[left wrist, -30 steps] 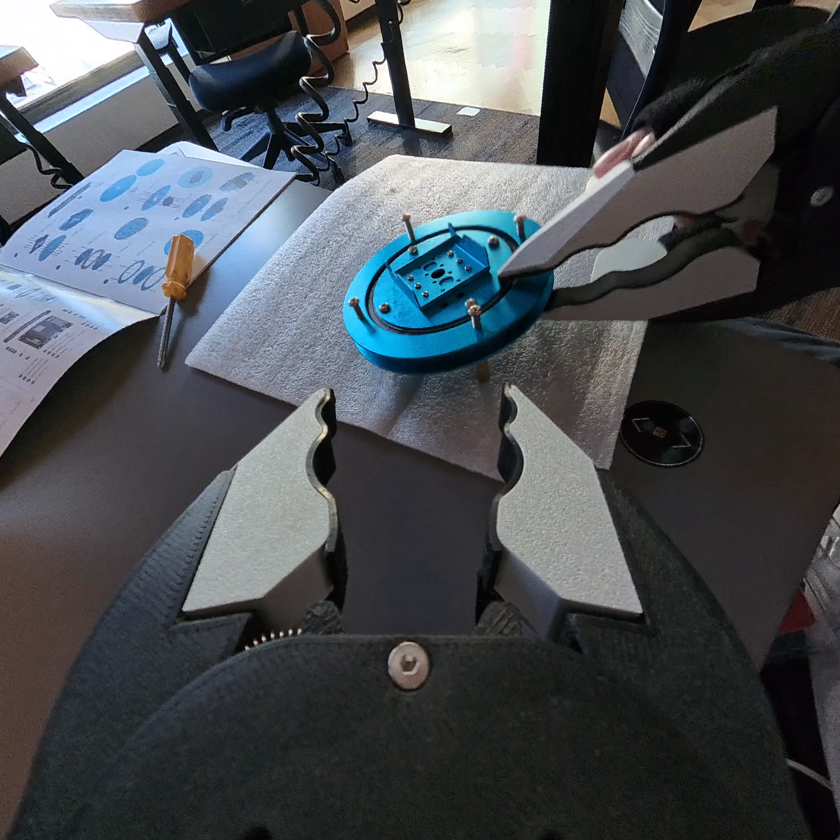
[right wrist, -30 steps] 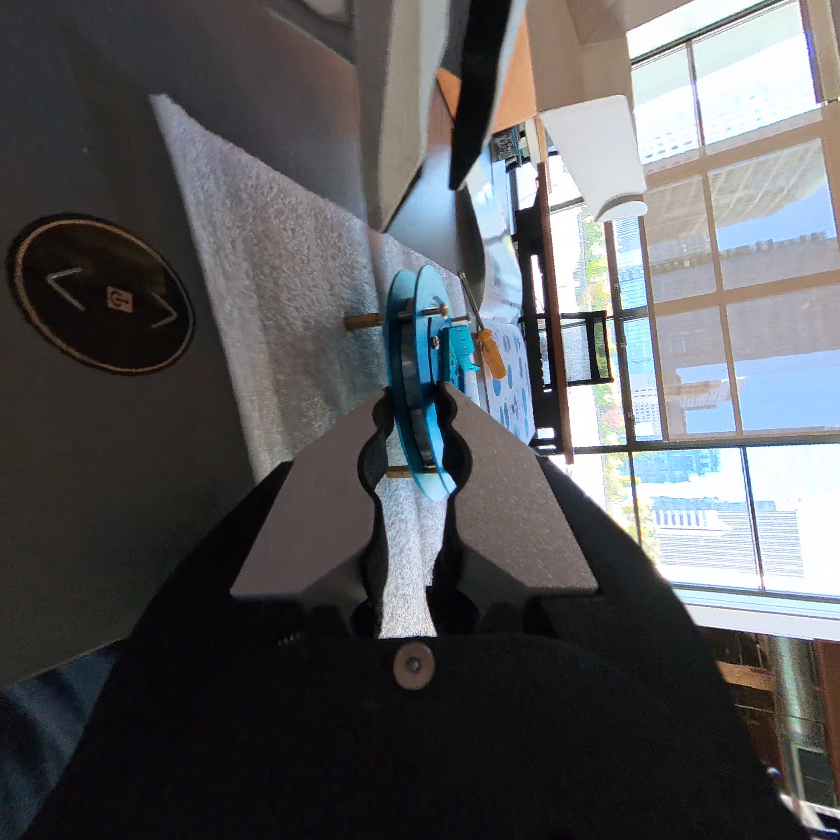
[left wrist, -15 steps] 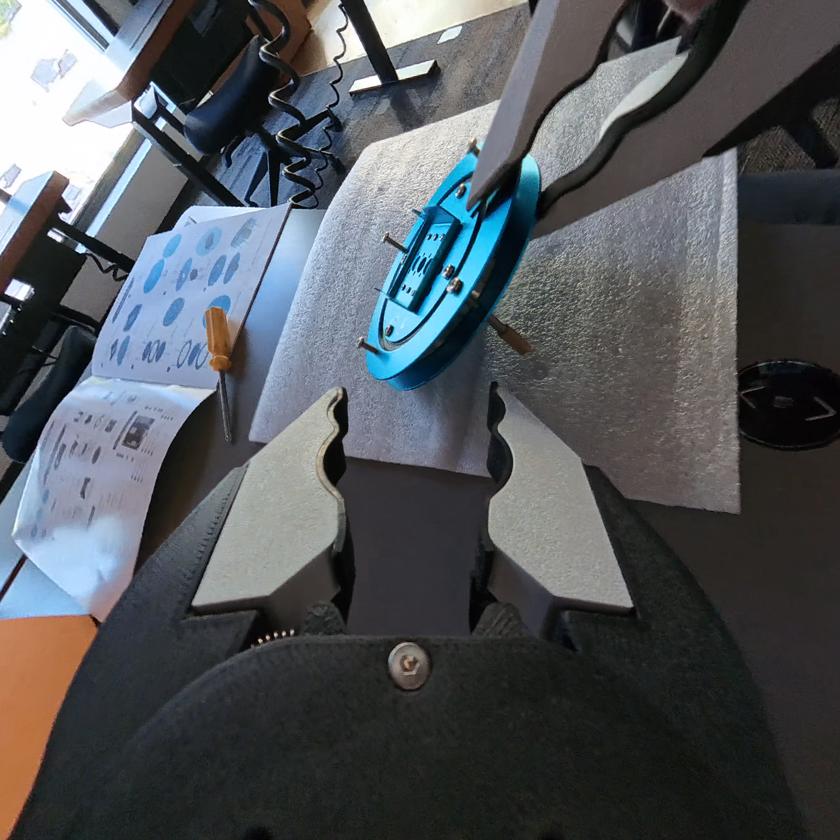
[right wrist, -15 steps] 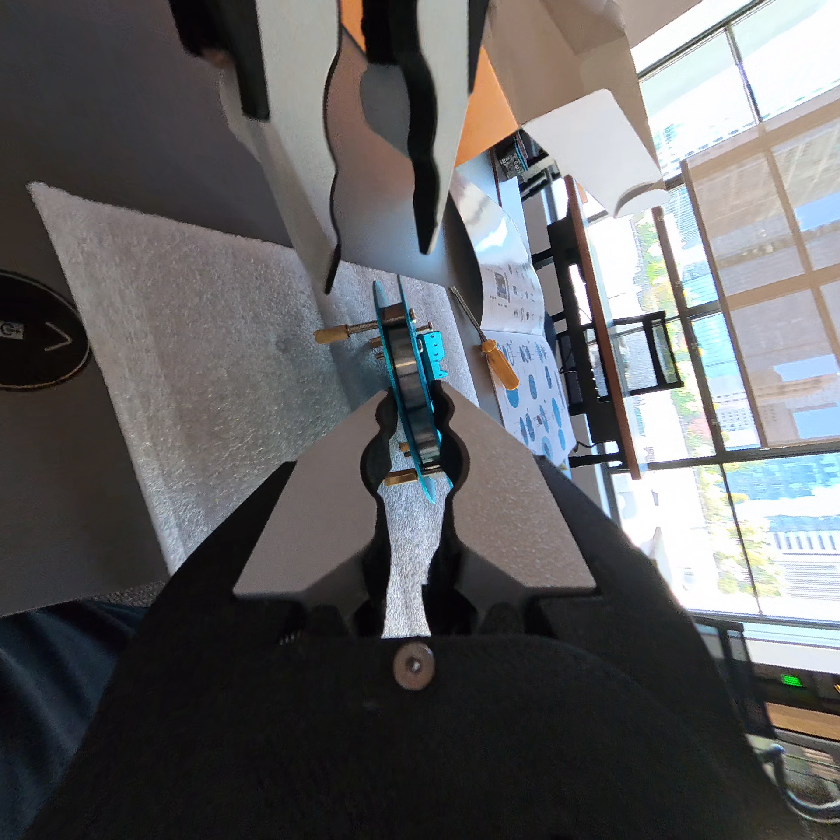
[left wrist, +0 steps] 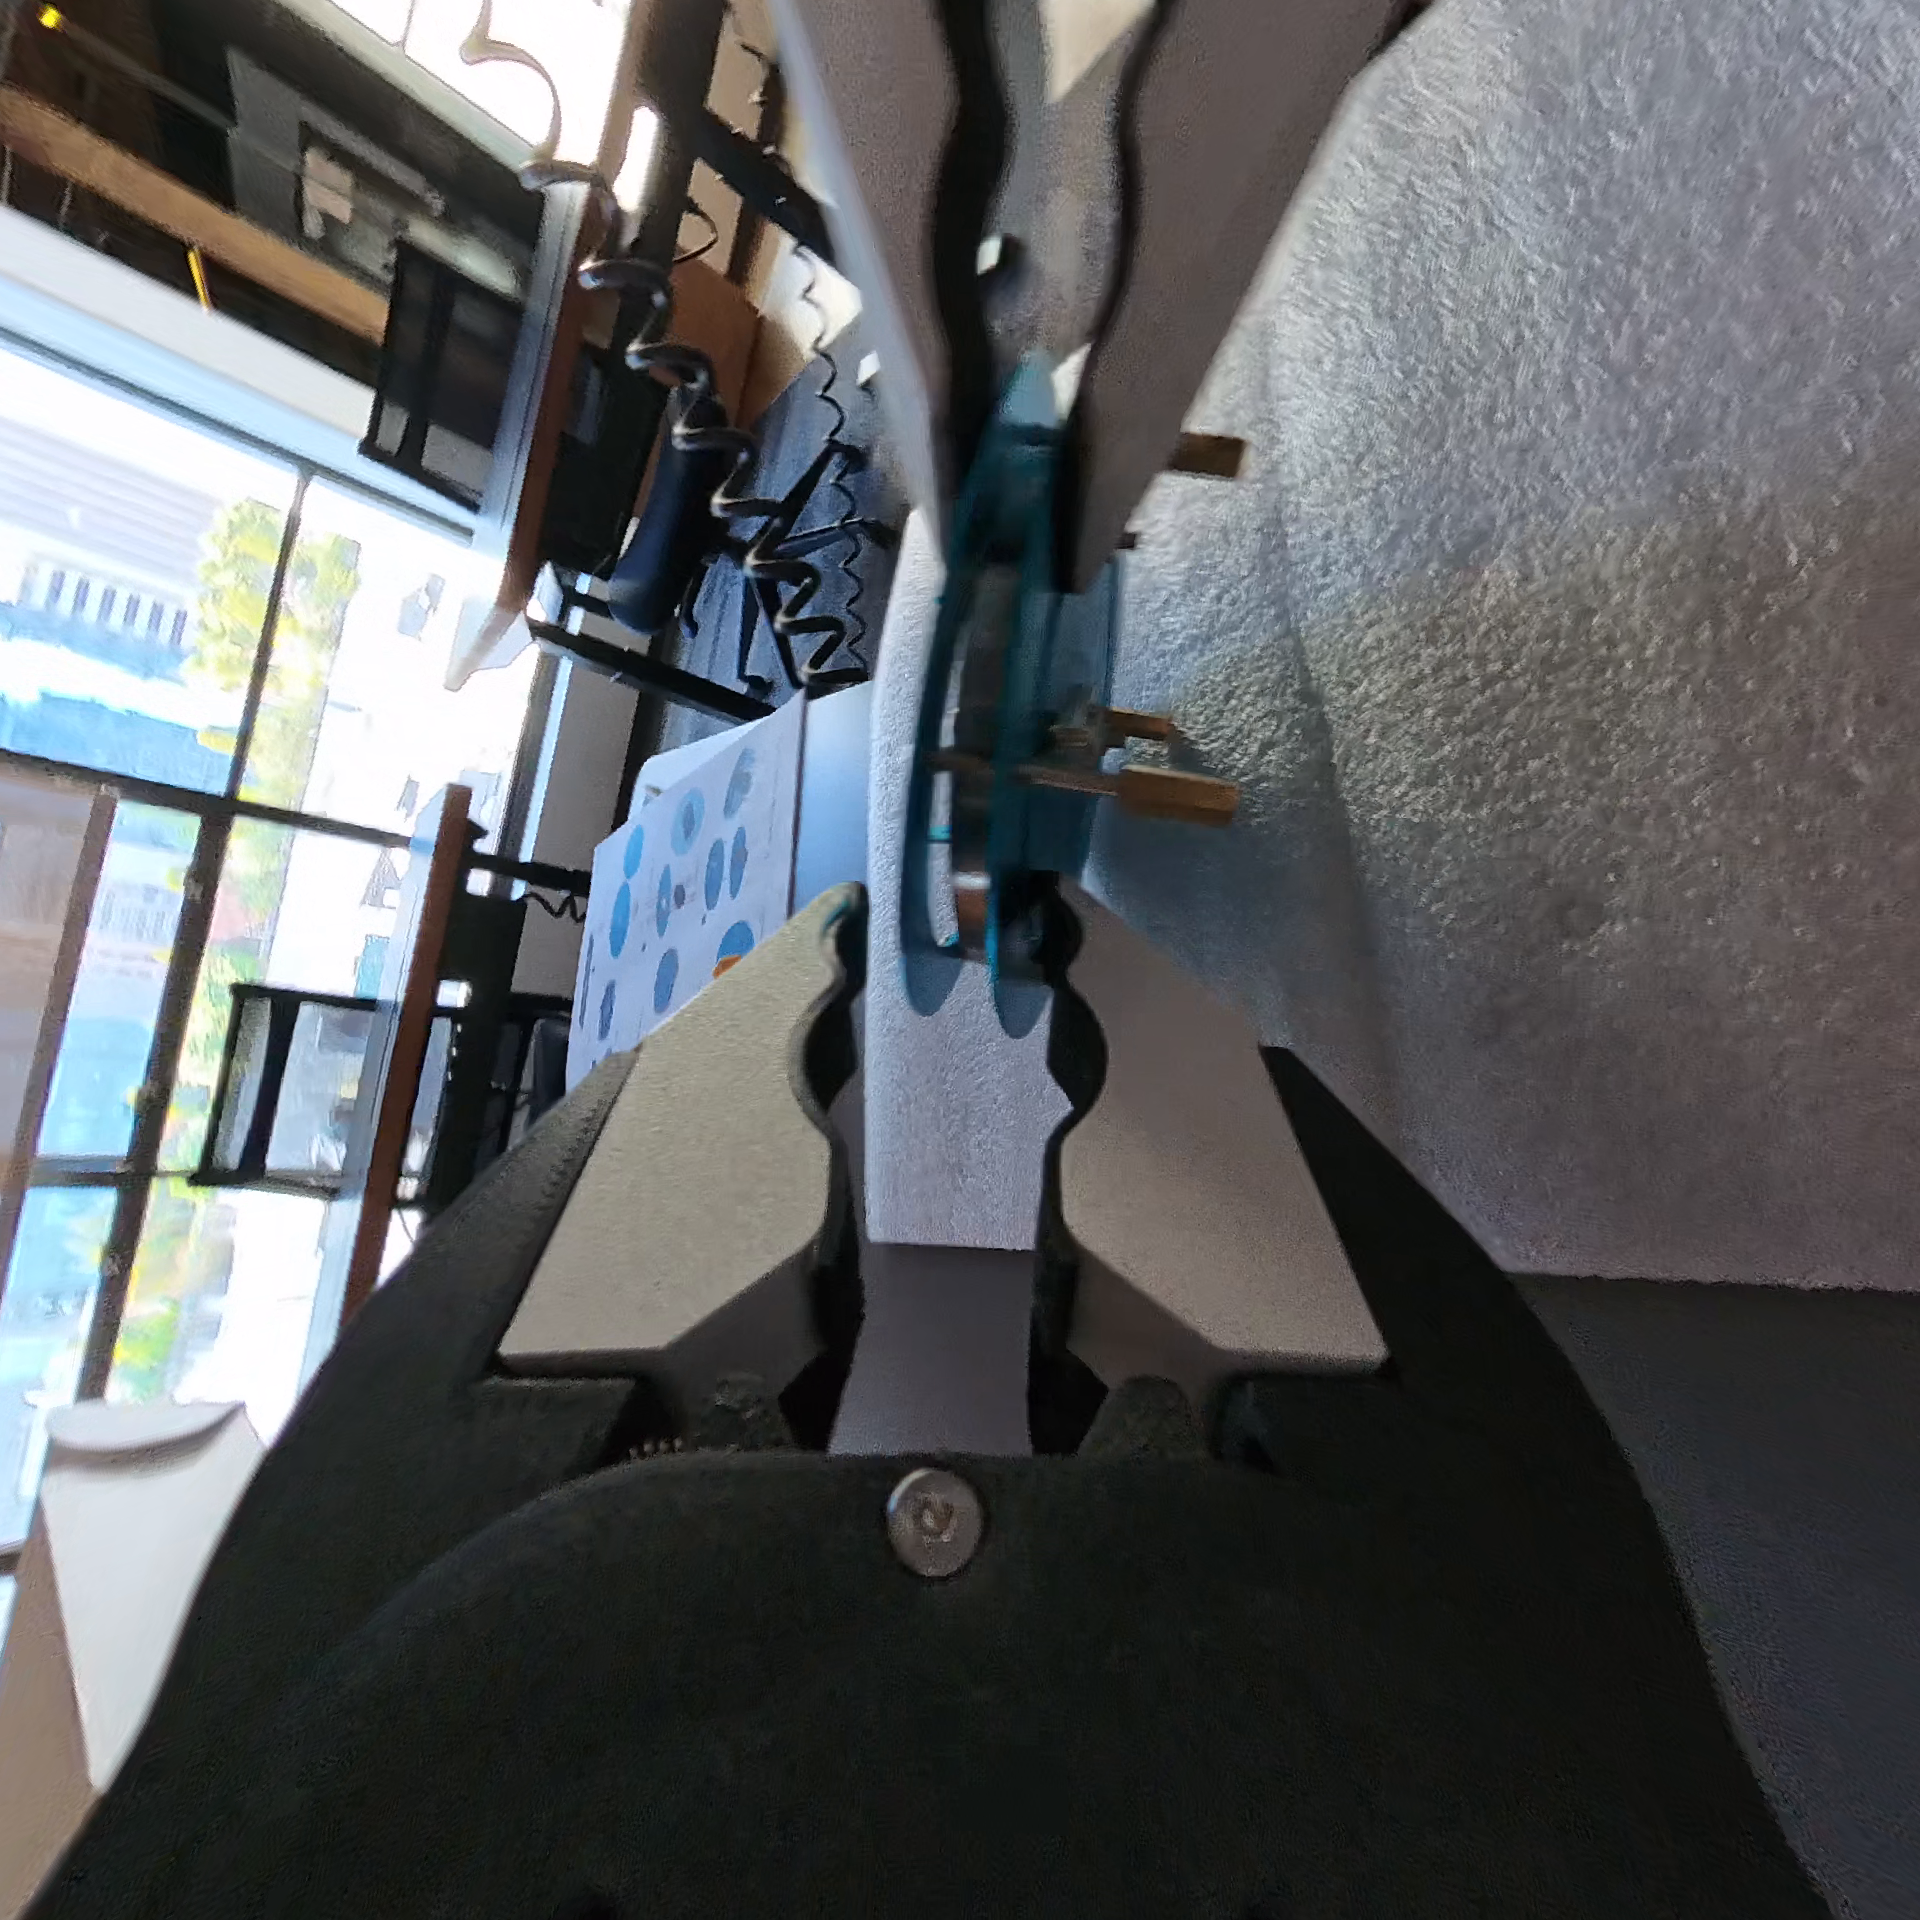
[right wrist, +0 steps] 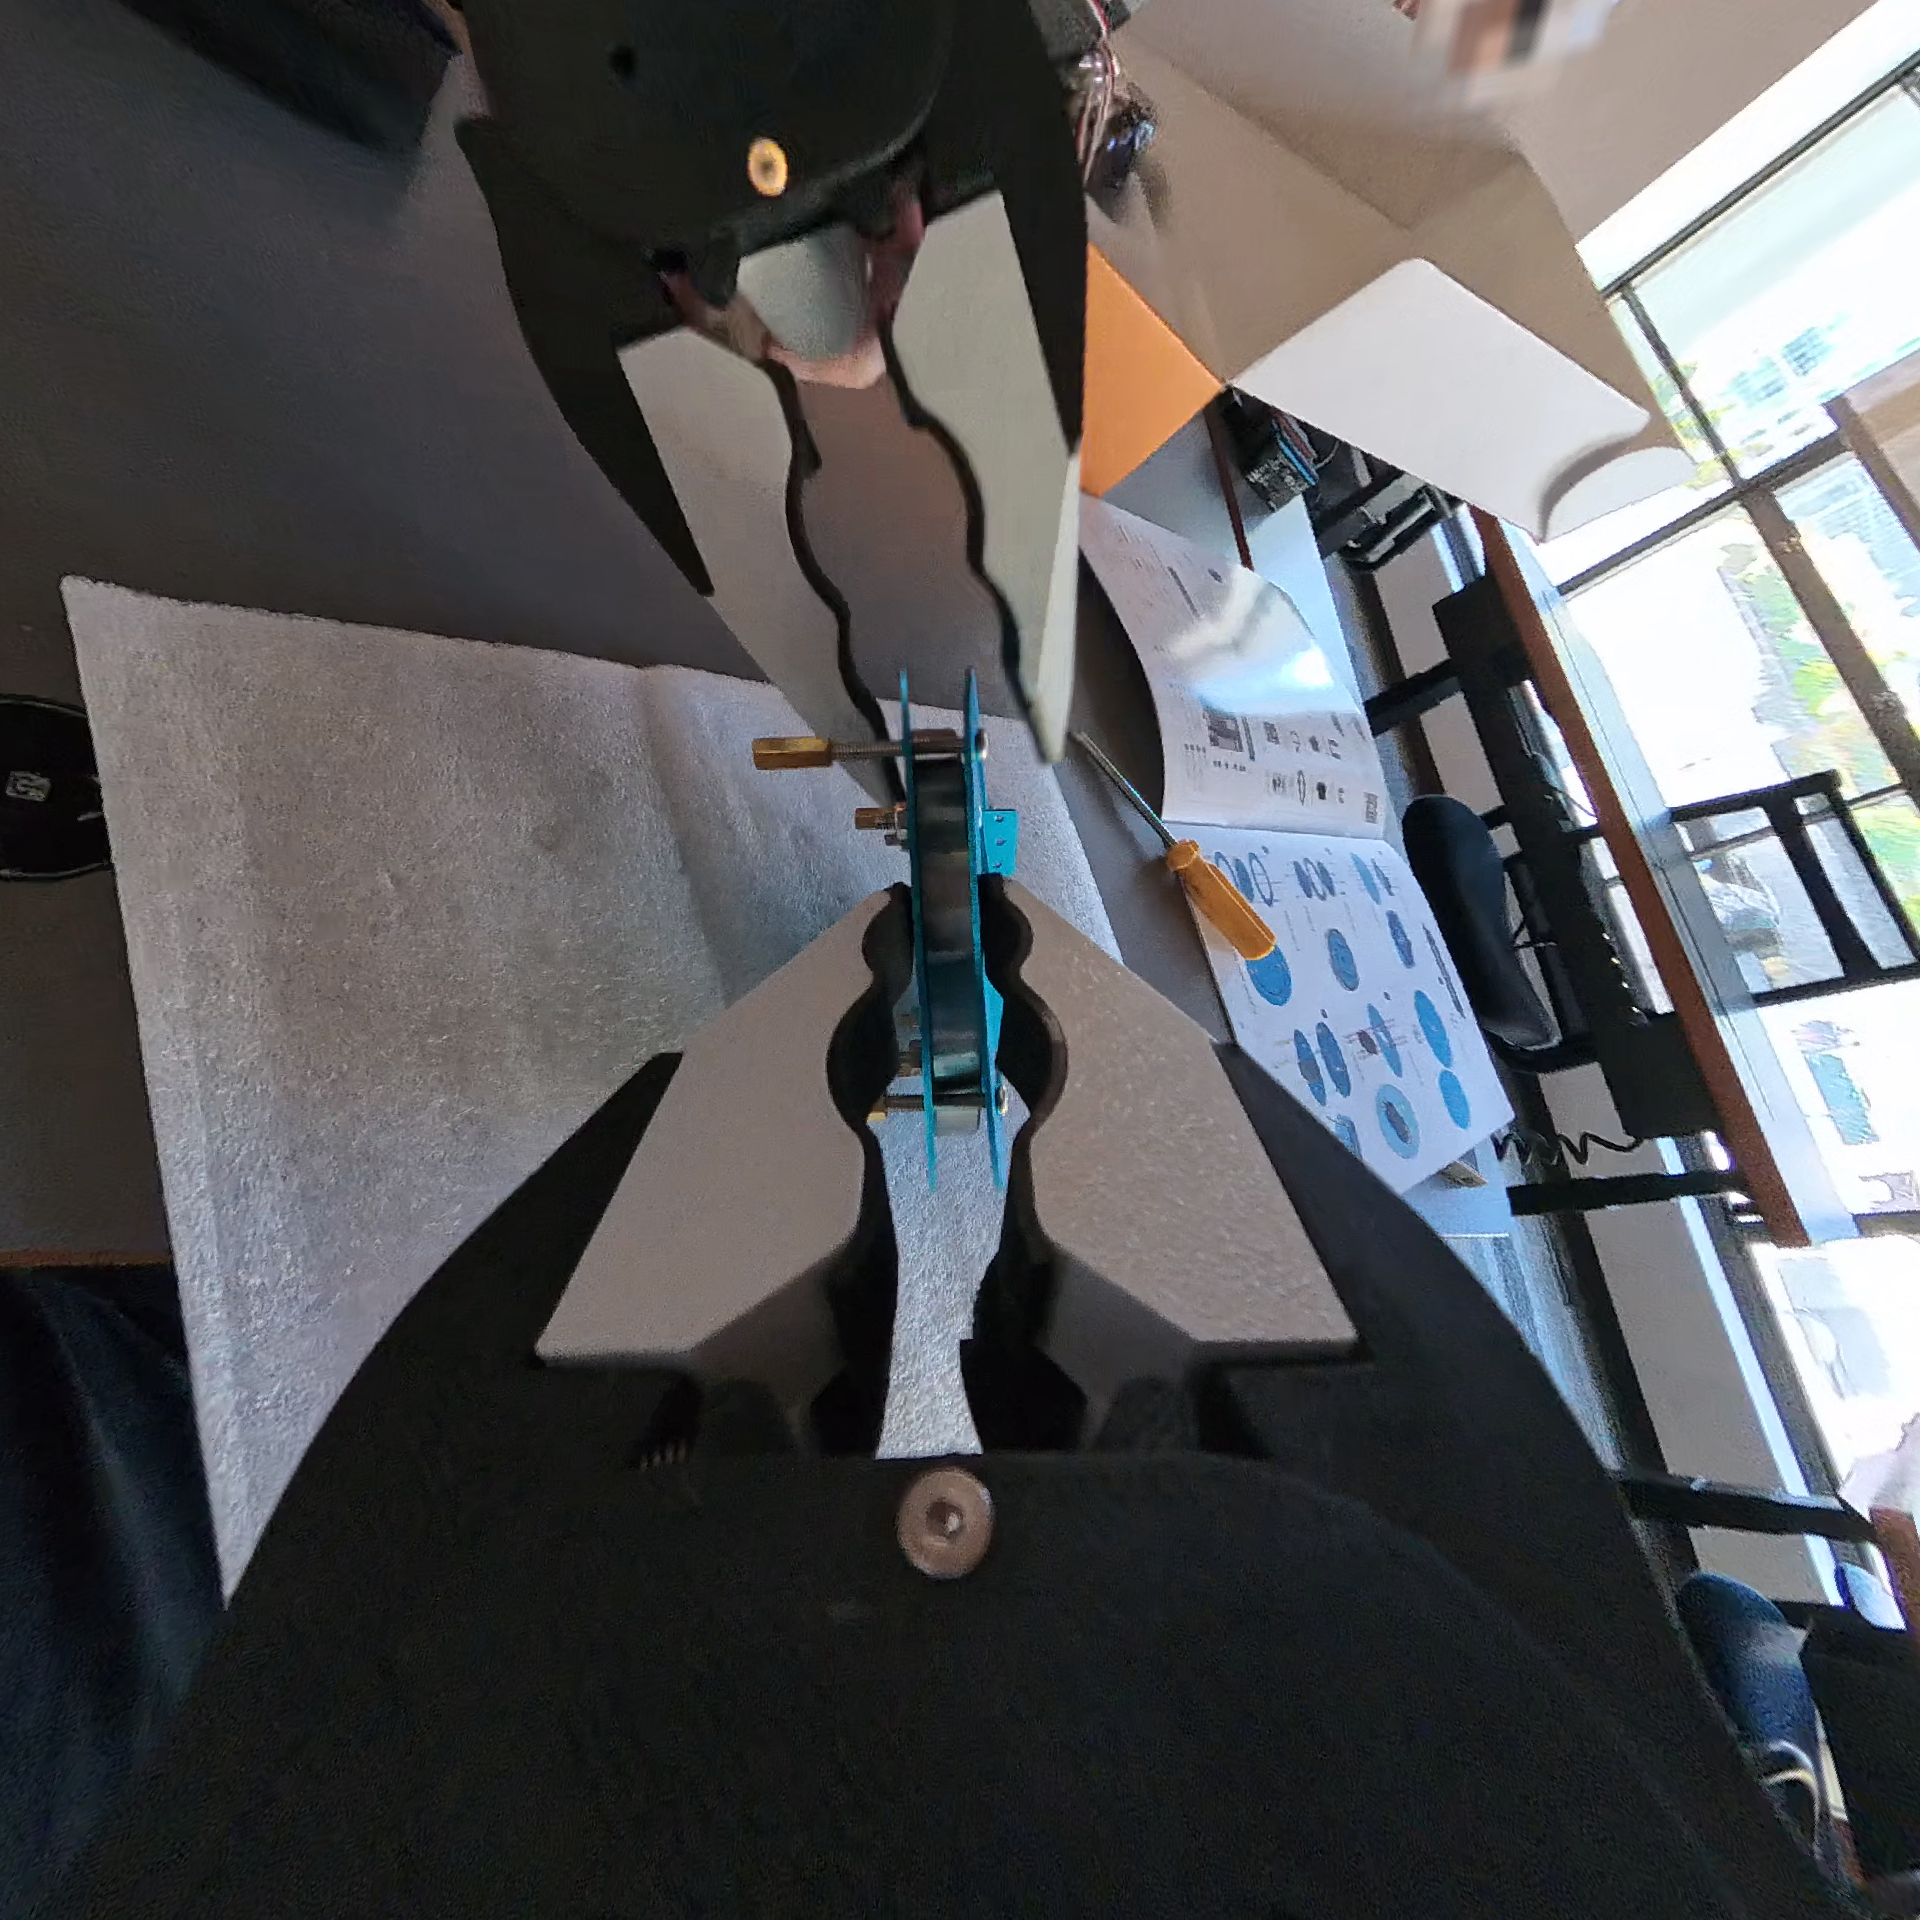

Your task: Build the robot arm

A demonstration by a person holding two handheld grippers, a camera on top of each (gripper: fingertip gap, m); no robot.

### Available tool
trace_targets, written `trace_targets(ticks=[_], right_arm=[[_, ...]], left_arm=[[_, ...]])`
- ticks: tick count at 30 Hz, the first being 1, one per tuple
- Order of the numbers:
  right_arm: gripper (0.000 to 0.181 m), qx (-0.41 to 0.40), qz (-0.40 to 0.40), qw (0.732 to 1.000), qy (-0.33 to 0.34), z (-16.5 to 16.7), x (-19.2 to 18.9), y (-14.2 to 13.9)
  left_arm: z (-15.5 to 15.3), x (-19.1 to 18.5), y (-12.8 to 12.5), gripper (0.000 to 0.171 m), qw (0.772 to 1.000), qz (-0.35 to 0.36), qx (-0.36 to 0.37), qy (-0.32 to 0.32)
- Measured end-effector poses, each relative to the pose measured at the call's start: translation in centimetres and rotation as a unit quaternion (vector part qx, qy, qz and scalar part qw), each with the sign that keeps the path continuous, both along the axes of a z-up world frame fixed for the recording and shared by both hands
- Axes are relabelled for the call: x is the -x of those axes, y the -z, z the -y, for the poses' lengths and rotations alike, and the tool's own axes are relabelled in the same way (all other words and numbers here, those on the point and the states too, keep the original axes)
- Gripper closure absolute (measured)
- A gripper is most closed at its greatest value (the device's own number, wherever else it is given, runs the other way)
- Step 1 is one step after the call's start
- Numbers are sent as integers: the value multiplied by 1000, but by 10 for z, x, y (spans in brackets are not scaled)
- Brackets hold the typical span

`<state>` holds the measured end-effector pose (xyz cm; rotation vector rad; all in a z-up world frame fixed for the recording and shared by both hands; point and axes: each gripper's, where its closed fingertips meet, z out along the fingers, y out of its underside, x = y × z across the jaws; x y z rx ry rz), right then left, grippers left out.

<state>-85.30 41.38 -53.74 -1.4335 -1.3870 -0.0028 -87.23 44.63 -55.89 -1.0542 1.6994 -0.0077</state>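
A blue disc assembly (right wrist: 943,997), two round plates with brass standoffs and screws, is held on edge above a white foam sheet (right wrist: 416,883). My right gripper (right wrist: 945,894) is shut on its near rim. My left gripper (right wrist: 961,727) comes from the opposite side, open, with one finger on each side of the far rim. In the left wrist view the disc (left wrist: 987,727) is edge-on and blurred. My left gripper (left wrist: 948,909) straddles its near edge, and its right finger is close against the plate. The right gripper (left wrist: 1008,520) clamps the disc from above.
An orange-handled screwdriver (right wrist: 1216,894) and an open instruction booklet (right wrist: 1351,987) lie on the dark table (right wrist: 260,364) beyond the foam. A round black grommet (right wrist: 42,790) is at the left. An office chair (right wrist: 1475,935) and desks stand by the windows. The tips of one gripper are about 5 cm away from the tips of the other. The orange-handled screwdriver (right wrist: 1216,894) is about 20 cm from my left fingertips.
The right gripper has turned the disc from tilted flat to standing on edge. My left gripper has rolled onto its side and moved forward, so its open fingers straddle the disc's rim.
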Motion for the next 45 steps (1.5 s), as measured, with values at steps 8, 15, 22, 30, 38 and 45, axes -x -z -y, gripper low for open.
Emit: trace_targets(ticks=[8,15,22,30,38,45], right_arm=[[170,84,-47,995,-34,-4,-6,-19],[170,321,-181,927,-74,0,-5,-49],[170,466,-250,842,-103,6,-3,-23],[171,545,-303,774,-109,-12,-7,-6],[170,567,-322,750,-115,-28,-8,4],[170,565,-318,751,-127,-28,-4,4]], left_arm=[[3,-7,-10,156,996,-11,92,3],[27,1,-40,157,944,-56,324,-4],[45,7,-20,158,853,-86,515,6],[31,3,-7,157,796,-59,603,4],[16,-5,-4,150,744,7,667,42],[4,-2,2,129,736,39,675,48]])
